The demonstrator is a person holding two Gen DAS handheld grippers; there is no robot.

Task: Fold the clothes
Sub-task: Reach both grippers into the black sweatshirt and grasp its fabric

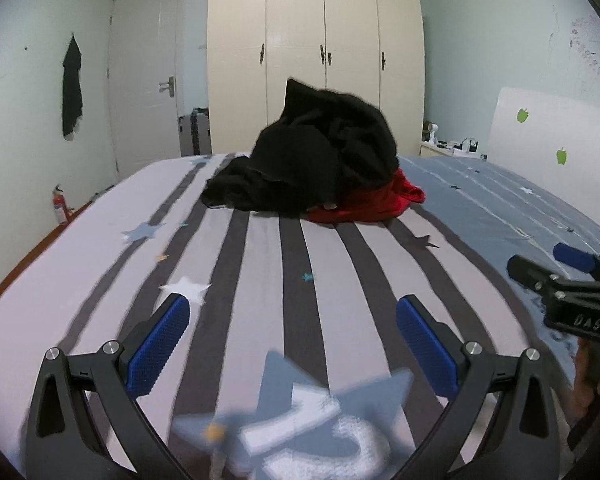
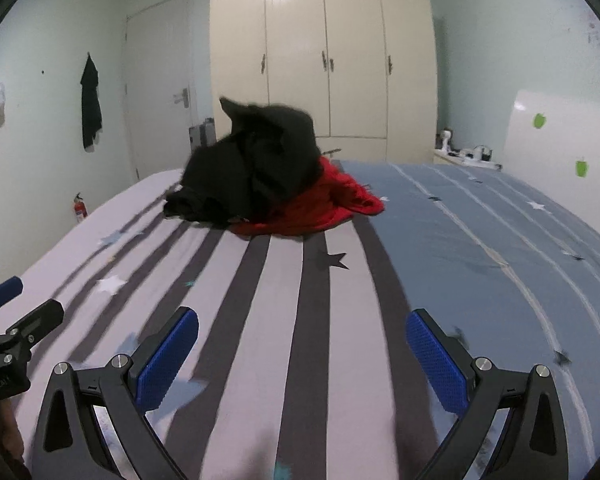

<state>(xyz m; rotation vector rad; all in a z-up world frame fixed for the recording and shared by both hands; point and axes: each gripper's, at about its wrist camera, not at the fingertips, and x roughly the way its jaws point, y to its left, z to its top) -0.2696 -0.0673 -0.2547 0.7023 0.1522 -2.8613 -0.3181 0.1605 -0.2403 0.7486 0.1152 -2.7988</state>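
Observation:
A crumpled black garment [image 1: 316, 160] [image 2: 252, 168] is heaped at the far side of the bed, lying partly on a red garment [image 1: 372, 204] [image 2: 320, 208]. My left gripper [image 1: 292, 320] hovers open over the striped bedcover, well short of the pile, nothing between its blue pads. My right gripper [image 2: 302, 334] is also open and empty, at a similar distance from the clothes. In the left wrist view the right gripper [image 1: 556, 268] shows at the right edge; the left gripper [image 2: 16, 304] appears at the left edge of the right wrist view.
The bed [image 1: 260, 264] has a grey-striped cover with stars on the left and a blue part [image 2: 500, 232] on the right. Behind it stand a cream wardrobe [image 1: 316, 52], a white door [image 1: 148, 80] and a small fire extinguisher [image 1: 60, 204]. A headboard [image 1: 556, 128] lies right.

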